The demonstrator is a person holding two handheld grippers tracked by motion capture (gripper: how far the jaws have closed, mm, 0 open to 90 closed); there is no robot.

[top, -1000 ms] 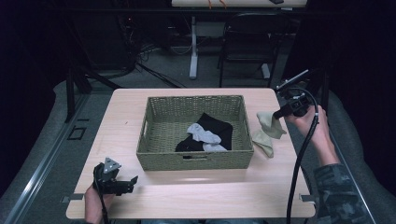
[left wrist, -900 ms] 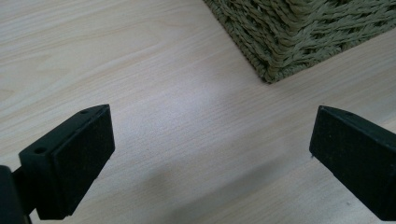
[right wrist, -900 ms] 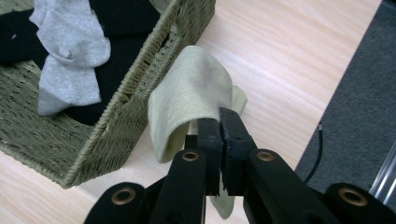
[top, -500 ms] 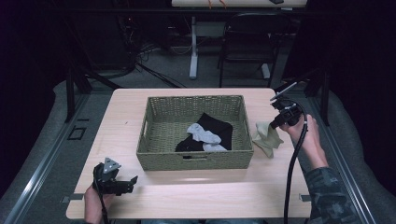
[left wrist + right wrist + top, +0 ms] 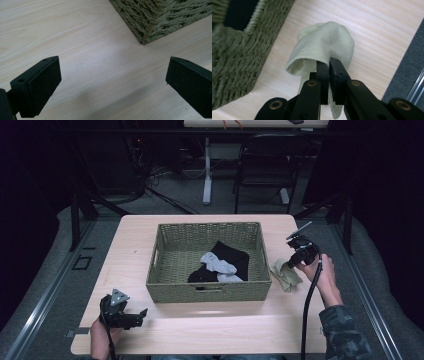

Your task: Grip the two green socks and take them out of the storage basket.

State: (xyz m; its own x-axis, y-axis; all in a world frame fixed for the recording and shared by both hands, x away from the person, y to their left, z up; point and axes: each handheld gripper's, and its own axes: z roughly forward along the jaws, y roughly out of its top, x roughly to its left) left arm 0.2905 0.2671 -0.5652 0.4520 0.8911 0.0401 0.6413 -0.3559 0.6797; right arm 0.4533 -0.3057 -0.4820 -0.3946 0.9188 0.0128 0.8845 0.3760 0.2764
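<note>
While held: the right gripper [image 5: 327, 65] has its jaws pinched on a fold of the pale sock [image 5: 324, 42].
Sock: draped on the table [image 5: 210, 330], just beside the basket [image 5: 210, 292], outside its right wall.
Left gripper [image 5: 112, 82]: jaws wide apart, holding nothing, low over bare table near the basket's front corner.
Risk: the thin pinch may slip as the sock lifts, or the hanging tail may snag the woven rim.
Basket contents: a black cloth [image 5: 231, 257] and a grey sock [image 5: 216, 264].

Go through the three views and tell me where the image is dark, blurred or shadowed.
High view: the table is lit, the surroundings nearly black. Left claw view: the basket corner is sharp, the near claw jaws soft, with a faint shadow on the wood between them. Right claw view: the basket wall is blurred, the pale green cloth clearer.
</note>
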